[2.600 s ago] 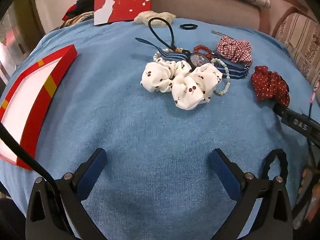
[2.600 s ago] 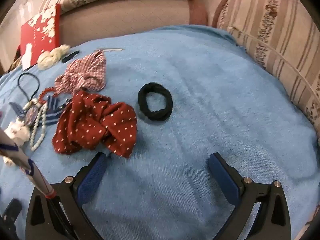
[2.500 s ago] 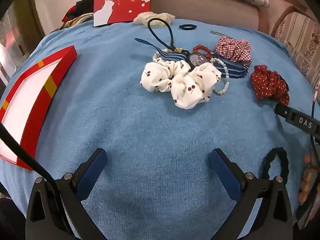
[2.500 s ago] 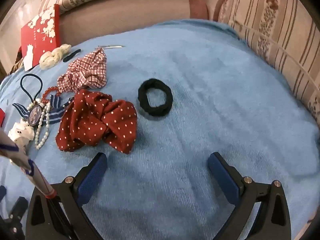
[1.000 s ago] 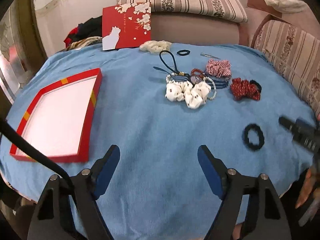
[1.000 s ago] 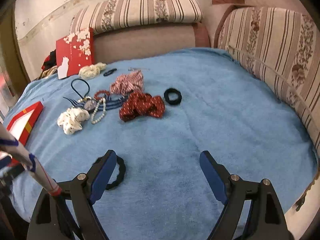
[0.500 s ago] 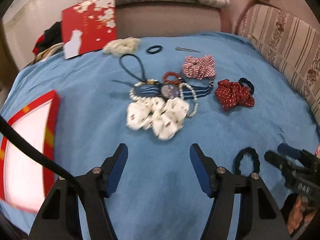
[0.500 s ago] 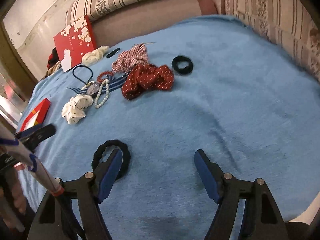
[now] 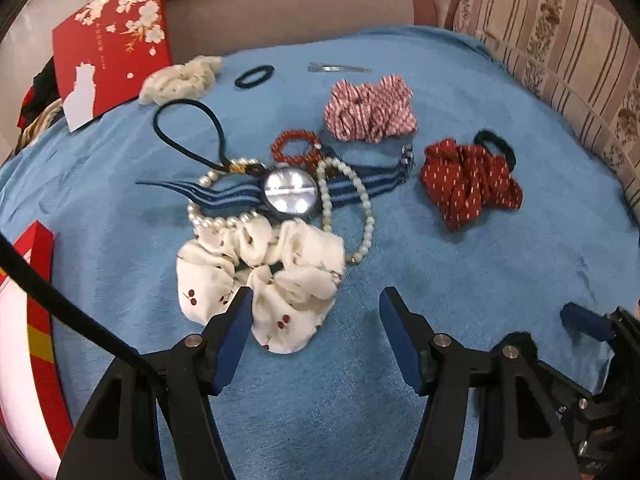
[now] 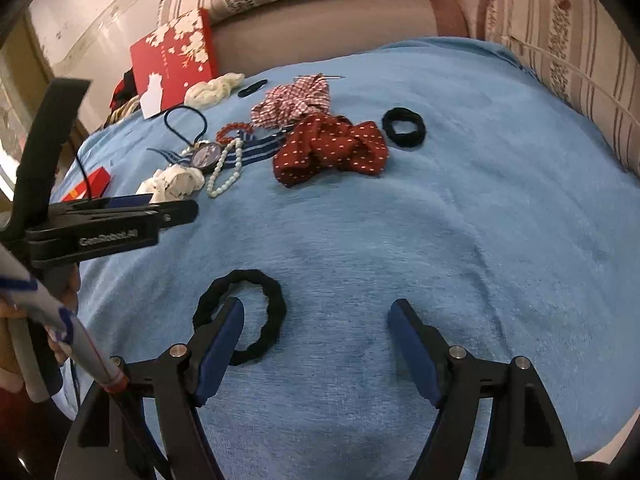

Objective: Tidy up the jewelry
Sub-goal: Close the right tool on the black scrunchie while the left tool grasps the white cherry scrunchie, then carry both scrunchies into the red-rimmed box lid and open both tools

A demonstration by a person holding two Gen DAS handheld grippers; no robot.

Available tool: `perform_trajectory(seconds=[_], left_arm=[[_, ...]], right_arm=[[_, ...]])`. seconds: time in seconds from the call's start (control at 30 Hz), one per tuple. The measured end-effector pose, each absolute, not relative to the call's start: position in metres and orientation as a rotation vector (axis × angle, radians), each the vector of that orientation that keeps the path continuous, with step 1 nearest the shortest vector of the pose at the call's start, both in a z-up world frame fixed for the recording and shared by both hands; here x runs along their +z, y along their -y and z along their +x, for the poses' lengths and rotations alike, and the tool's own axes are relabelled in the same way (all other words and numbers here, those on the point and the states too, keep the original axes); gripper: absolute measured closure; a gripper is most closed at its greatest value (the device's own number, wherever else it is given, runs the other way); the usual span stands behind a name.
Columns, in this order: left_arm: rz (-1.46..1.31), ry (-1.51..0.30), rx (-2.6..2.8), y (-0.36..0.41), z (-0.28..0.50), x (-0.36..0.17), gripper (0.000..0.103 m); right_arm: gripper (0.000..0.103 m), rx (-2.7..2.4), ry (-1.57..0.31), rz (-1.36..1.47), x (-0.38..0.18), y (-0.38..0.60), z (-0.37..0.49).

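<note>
Our left claw (image 9: 316, 312) hangs spread at lower centre, its left pad touching the white cherry scrunchie (image 9: 260, 276); we should centre over the bunched fabric before pinching. Our right claw (image 10: 316, 320) is spread too, beside the black hair tie (image 10: 240, 316).

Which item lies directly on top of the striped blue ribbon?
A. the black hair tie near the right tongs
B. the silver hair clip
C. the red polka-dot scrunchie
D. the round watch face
D: the watch face sits on the middle of the ribbon, while the red scrunchie, the black tie and the clip lie apart from it on the blue cloth.
</note>
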State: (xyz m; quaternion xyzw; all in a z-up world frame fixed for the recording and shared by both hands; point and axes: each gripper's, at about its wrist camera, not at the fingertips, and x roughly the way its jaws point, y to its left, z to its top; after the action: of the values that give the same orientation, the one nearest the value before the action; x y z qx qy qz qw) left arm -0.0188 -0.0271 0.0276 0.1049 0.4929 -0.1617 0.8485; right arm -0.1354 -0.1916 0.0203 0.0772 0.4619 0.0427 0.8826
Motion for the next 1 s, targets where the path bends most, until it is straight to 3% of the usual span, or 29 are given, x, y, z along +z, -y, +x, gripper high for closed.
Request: perform_trajectory(seconds=[0.1,0.17,0.33,0.47,0.57,1.0], left_arm=[[0.272,-1.044,-0.291,0.027,-0.02,0.021,0.082],[0.252,-1.039,-0.272,0.021,-0.022,0.024,0.092],[0.135,-1.033,-0.283,-0.007,-0.036,0.042,0.095],[0.066,-1.004,-0.292,-0.03,-0.059,0.06,0.095],[0.02,-0.982,-0.278,-0.051,-0.078,0.072,0.095],[-0.174,-0.889,-0.027,-0.194,-0.126,0.1,0.095]], right_arm=[[0.026,0.092,-0.957,0.117,0.019,0.184,-0.137],[0.032,0.091,-0.953,0.077,0.018,0.178,-0.136],[0.043,0.088,-0.94,-0.02,0.014,0.163,-0.137],[0.075,0.094,-0.912,-0.086,0.015,0.15,-0.14],[0.09,0.089,-0.897,-0.13,0.016,0.142,-0.144],[0.093,0.16,-0.827,-0.053,0.059,0.124,-0.168]])
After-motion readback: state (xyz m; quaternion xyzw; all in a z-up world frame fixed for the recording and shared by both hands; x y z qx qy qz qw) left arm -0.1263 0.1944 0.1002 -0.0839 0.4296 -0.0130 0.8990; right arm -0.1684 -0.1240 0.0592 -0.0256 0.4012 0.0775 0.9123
